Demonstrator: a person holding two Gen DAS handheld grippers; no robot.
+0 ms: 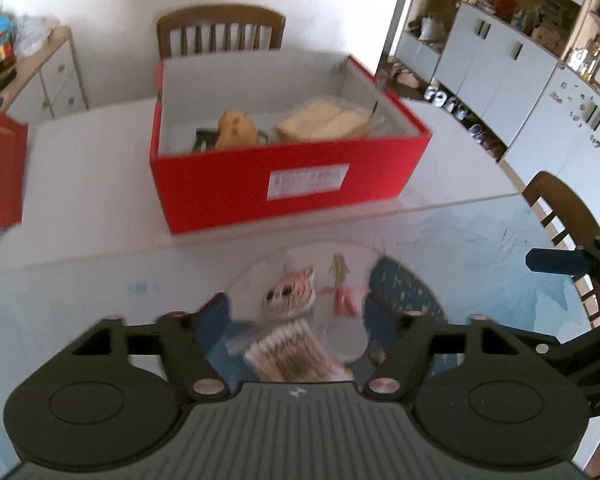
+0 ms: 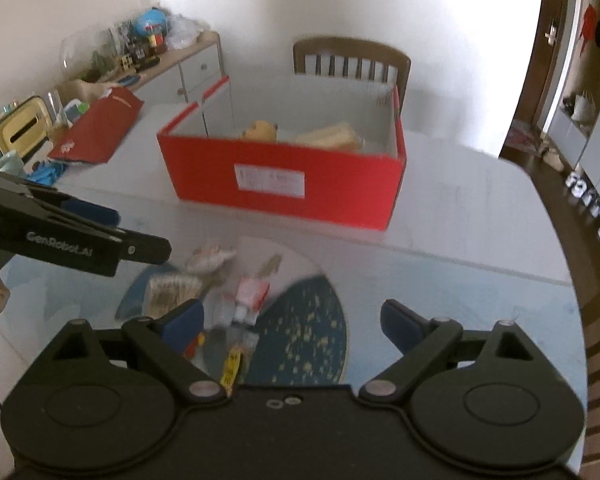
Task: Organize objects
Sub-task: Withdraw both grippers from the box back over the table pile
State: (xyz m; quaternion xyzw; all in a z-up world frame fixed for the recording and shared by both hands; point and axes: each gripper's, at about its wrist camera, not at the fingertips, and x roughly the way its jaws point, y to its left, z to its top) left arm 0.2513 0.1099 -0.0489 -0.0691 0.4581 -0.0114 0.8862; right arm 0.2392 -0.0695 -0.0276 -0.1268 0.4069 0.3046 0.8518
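The likeliest slip is the left gripper (image 1: pixel 296 312) dragging the cat-faced toy (image 1: pixel 289 291) along with the cotton swab bundle (image 1: pixel 288 354), since the 2 lie touching. Both sit on the table (image 1: pixel 100 288) on the near side of the red box (image 1: pixel 288 178), between the gripper's wide-spread, empty fingers. The right gripper (image 2: pixel 292 320) also gapes empty, its left finger (image 2: pixel 182 320) just beside the swabs.

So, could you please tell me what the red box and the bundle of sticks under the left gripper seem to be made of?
The red box looks like cardboard: matte red outside, plain pale inside walls, thin straight edges, and a white printed label on its front. The bundle of sticks looks like cotton swabs with pale wooden or paper stems and white fluffy tips, possibly in a clear wrapper; blur leaves that open.
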